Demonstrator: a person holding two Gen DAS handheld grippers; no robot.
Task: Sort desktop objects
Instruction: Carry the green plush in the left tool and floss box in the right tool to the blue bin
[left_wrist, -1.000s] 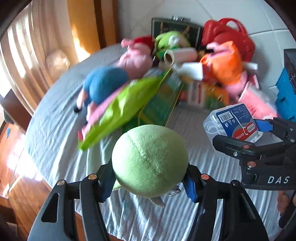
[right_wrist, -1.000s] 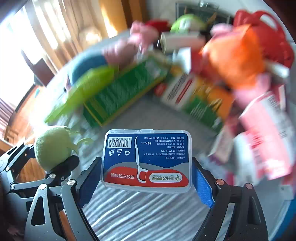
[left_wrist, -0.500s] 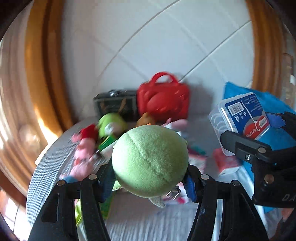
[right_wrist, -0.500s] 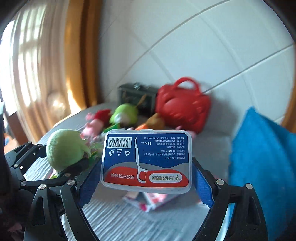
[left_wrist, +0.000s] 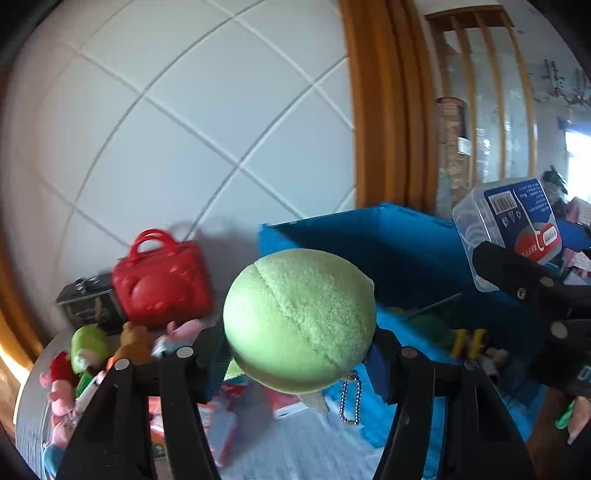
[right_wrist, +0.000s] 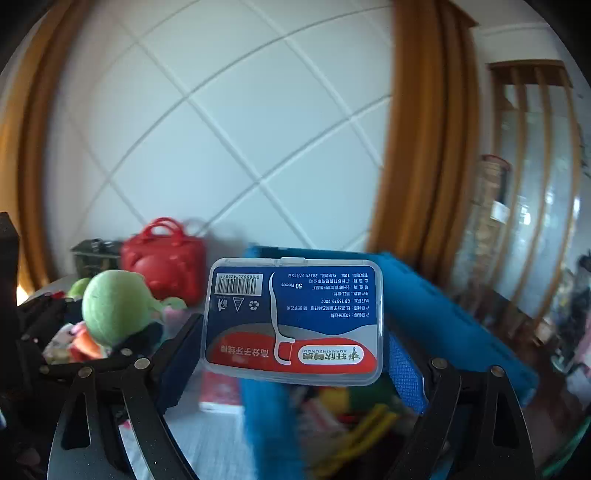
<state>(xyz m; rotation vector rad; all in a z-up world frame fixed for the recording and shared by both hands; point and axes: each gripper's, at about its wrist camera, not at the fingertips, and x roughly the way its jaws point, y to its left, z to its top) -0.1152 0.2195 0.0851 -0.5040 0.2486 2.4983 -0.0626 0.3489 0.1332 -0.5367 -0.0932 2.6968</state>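
My left gripper (left_wrist: 295, 363) is shut on a round green plush toy (left_wrist: 299, 319) with a small keychain hanging under it; the toy also shows at the left of the right wrist view (right_wrist: 114, 306). My right gripper (right_wrist: 293, 356) is shut on a clear dental floss box (right_wrist: 293, 321) with a blue and red label; the box also shows in the left wrist view (left_wrist: 513, 229). Both are held in the air in front of an open blue bin (left_wrist: 406, 251) that holds several items. The bin also shows behind the box in the right wrist view (right_wrist: 443, 314).
A red toy handbag (left_wrist: 162, 284) and a dark tin (left_wrist: 88, 306) stand against the tiled wall. Plush toys (left_wrist: 88, 347) and packets (left_wrist: 218, 428) lie on the grey striped table (left_wrist: 295, 450) at the left. A wooden door frame (left_wrist: 384, 110) stands behind the bin.
Both grippers have lifted and swung right with their objects, from above the table clutter to in front of the blue bin, which now fills the middle of both views.
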